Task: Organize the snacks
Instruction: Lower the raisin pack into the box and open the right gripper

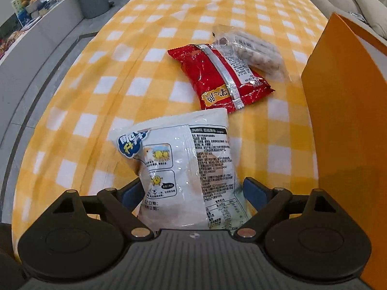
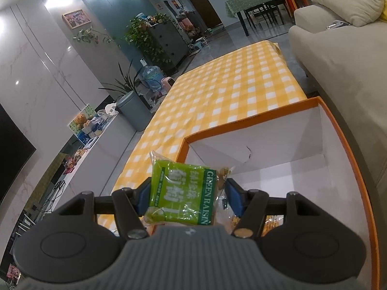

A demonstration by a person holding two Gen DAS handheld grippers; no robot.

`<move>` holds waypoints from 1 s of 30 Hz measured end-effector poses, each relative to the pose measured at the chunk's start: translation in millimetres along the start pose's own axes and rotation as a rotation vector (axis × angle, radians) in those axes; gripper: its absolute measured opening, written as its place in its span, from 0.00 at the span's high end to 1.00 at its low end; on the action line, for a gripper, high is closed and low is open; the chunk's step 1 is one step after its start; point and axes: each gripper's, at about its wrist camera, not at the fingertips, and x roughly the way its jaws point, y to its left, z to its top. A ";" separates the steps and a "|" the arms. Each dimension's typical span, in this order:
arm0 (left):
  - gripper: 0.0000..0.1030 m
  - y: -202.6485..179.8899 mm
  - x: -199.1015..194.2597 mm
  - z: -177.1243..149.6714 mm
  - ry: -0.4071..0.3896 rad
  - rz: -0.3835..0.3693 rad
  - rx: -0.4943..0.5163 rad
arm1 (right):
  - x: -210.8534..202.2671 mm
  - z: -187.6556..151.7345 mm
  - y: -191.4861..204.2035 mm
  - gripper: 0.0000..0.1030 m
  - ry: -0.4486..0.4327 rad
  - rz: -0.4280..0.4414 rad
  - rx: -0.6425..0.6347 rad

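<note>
The left tongs (image 1: 193,191) are standing fully apart, straddling the near end of a white snack packet (image 1: 183,166) that is lying face down on the checked surface (image 1: 96,96); the blue pads (image 1: 254,191) are sitting on either side of the packet without visibly pressing it. This looks like the start of a pick: the tongs are lined up over the packet but the grasp is not yet made. Just beyond the white packet a red snack packet (image 1: 217,77) is lying flat, its far corner overlapped by a clear bag of round brown sweets (image 1: 254,48). At the right edge the outer wall of the orange box (image 1: 343,120) is rising.

The right tongs (image 2: 186,198) are clamped on a green raisin packet (image 2: 179,198), holding it at the near corner of the orange box (image 2: 266,118), whose white inside is mostly bare, with some yellow-printed wrappers showing low beside the right linkage.

The step in hand, as I judge it, is twofold: the right side is waiting to drop the raisins into the box, while the left is preparing to collect the white packet. Next, the left tongs need to be closing gently on the crinkly film, gripping enough of the packet to keep it from slipping, then carrying it over the box wall.
</note>
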 end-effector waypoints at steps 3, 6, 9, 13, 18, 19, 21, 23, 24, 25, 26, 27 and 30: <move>0.13 0.6 -4.9 -3.9 -0.023 -0.007 -0.032 | 1.5 -0.2 0.3 0.40 0.006 0.001 0.000; 0.25 0.2 -6.8 -1.8 -0.023 -0.004 -0.021 | 2.7 -1.3 1.0 0.40 0.011 -0.003 -0.005; 0.33 4.2 -13.9 1.1 -0.022 -0.017 -0.046 | 3.0 -1.2 0.4 0.40 0.013 -0.001 -0.005; 0.35 11.2 -21.1 1.6 -0.032 -0.053 -0.079 | 2.0 -0.8 -1.4 0.40 0.014 -0.011 0.001; 0.36 17.6 -28.1 2.6 -0.032 -0.115 -0.110 | -2.9 2.7 -5.6 0.40 0.003 -0.037 0.008; 0.36 20.1 -29.2 3.3 -0.025 -0.143 -0.124 | -4.7 3.1 -6.3 0.40 0.002 -0.047 0.012; 0.36 24.1 -30.7 4.4 -0.020 -0.192 -0.147 | -5.9 5.3 -11.0 0.40 0.008 -0.072 0.025; 0.36 26.1 -31.6 6.8 -0.019 -0.227 -0.145 | -2.9 8.6 -14.8 0.40 0.024 -0.099 0.040; 0.36 27.1 -32.3 8.4 -0.023 -0.242 -0.131 | 0.1 10.8 -15.0 0.40 0.035 -0.117 0.040; 0.36 27.3 -32.6 8.7 -0.029 -0.251 -0.121 | 3.2 13.1 -14.8 0.40 0.043 -0.132 0.034; 0.36 28.5 -33.4 9.0 -0.039 -0.262 -0.117 | 7.3 15.1 -13.3 0.40 0.043 -0.146 0.024; 0.36 30.4 -33.8 9.4 -0.047 -0.284 -0.115 | 12.4 17.3 -11.9 0.40 0.034 -0.152 0.012; 0.36 35.7 -30.8 12.2 -0.042 -0.337 -0.118 | 37.3 23.2 -5.2 0.40 0.079 -0.144 -0.032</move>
